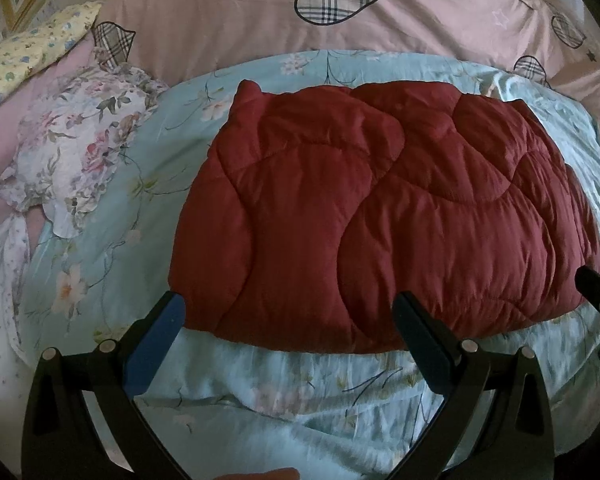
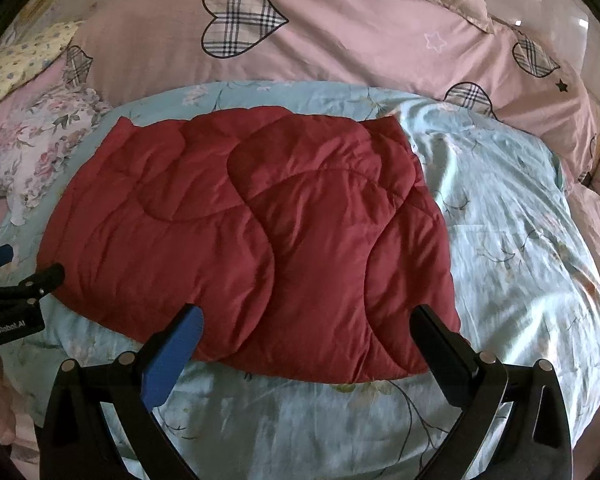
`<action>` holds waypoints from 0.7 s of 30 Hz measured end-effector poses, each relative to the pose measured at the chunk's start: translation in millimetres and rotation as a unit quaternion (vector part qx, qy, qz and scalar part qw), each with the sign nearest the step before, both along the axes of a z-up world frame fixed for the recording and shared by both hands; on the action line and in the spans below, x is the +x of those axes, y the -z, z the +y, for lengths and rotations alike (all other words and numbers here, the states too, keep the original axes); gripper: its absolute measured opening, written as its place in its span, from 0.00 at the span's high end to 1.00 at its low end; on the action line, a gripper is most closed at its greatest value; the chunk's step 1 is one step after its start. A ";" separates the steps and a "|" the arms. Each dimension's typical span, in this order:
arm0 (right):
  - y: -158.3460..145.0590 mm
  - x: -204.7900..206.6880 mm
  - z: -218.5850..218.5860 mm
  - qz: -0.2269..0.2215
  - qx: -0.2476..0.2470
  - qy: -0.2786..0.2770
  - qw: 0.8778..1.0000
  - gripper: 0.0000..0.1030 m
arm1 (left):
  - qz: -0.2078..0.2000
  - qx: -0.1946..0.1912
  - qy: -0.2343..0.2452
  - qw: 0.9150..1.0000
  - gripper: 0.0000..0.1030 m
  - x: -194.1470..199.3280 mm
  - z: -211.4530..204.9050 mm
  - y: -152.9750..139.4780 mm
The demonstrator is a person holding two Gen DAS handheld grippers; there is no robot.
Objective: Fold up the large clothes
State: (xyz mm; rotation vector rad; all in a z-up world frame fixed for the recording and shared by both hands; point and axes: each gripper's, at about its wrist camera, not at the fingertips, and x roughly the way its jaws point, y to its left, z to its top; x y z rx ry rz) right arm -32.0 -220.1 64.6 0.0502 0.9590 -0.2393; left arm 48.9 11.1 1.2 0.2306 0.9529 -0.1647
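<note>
**A:** Status on the garment?

**B:** Dark red quilted jacket (image 1: 380,216) lies folded into a rough rectangle, flat on the light blue floral sheet (image 1: 112,240). It sits straight ahead of both claws, its near edge just past the fingertips. Curved quilting seams run across the top face. One small corner sticks up at the far left.

**A:** Left claw?

**B:** Left gripper (image 1: 288,308) is wide open, holding nothing. Blue-padded finger (image 1: 156,344) sits at the jacket's near left corner, black finger over the near edge further right. Can't tell if either tip touches the fabric.

**A:** Right?

**B:** Right gripper (image 2: 306,320) is also spread wide, empty. Its fingertips frame the jacket's (image 2: 252,240) near right portion; the right fingertip is close to the near right corner. Contact unclear here too. The left gripper's body shows to its left, beside the jacket's left end.

**A:** Surroundings?

**B:** Beyond the jacket, past the sheet's far edge, a pink duvet with plaid hearts (image 2: 340,40). Ahead-left of the left claw, a white floral ruffled cloth (image 1: 76,152), bunched, near the jacket but apart from it. Further left and back, a yellow patterned pillow (image 1: 24,56). Right of the right claw, the blue sheet (image 2: 520,240) is wrinkled.
</note>
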 end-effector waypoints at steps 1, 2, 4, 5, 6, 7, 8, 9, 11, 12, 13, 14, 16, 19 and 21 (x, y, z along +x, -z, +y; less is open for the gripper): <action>0.5 0.3 -0.6 0.000 0.001 0.001 1.000 0.00 | 0.000 0.000 0.000 1.000 0.00 1.1 -0.4 -0.1; 1.1 0.8 -1.3 0.001 0.001 0.001 1.000 0.00 | 0.001 -0.001 0.001 1.000 0.00 1.7 -0.9 0.2; 1.8 1.3 -2.1 0.002 0.000 0.001 1.000 0.00 | 0.001 -0.001 0.001 1.000 0.00 2.3 -2.0 0.9; 2.5 1.6 -2.6 0.002 0.001 0.002 1.000 0.00 | 0.001 -0.001 0.002 1.000 0.00 2.8 -2.4 0.9; 2.5 1.6 -2.4 0.002 0.001 0.002 1.000 0.00 | 0.001 -0.001 0.003 1.000 0.00 2.9 -2.7 1.3; 3.3 2.0 -2.8 0.003 0.001 0.002 1.000 0.00 | 0.001 -0.001 0.003 1.000 0.00 3.1 -3.0 1.3; 4.0 2.3 -3.3 0.004 0.002 0.003 1.000 0.00 | 0.001 -0.001 0.004 1.000 0.00 3.8 -3.3 1.3; 4.9 2.7 -3.8 0.004 0.002 0.003 1.000 0.00 | 0.001 -0.001 0.004 1.000 0.00 4.0 -3.8 1.5; 6.3 3.2 -3.9 0.006 0.003 0.004 1.000 0.00 | 0.001 0.000 0.006 1.000 0.00 4.5 -4.5 2.3; 6.7 3.4 -3.8 0.006 0.002 0.004 1.000 0.00 | 0.001 -0.001 0.006 1.000 0.00 4.6 -4.8 2.8; 7.4 3.6 -4.0 0.008 0.002 0.005 1.000 0.00 | 0.001 -0.001 0.006 1.000 0.00 4.6 -4.8 3.2; 7.7 3.7 -4.2 0.008 0.002 0.005 1.000 0.00 | 0.002 -0.002 0.006 1.000 0.00 4.6 -4.6 3.8; 8.1 3.9 -5.1 0.008 0.005 0.005 1.000 0.00 | 0.003 -0.003 0.006 1.000 0.00 5.0 -5.2 4.2; 9.5 4.1 -6.3 0.009 0.008 0.007 1.000 0.00 | 0.005 -0.002 0.006 1.000 0.00 5.8 -5.9 5.1; 10.5 4.4 -6.2 0.011 0.009 0.007 1.000 0.00 | 0.006 -0.003 0.005 1.000 0.00 6.1 -7.0 5.6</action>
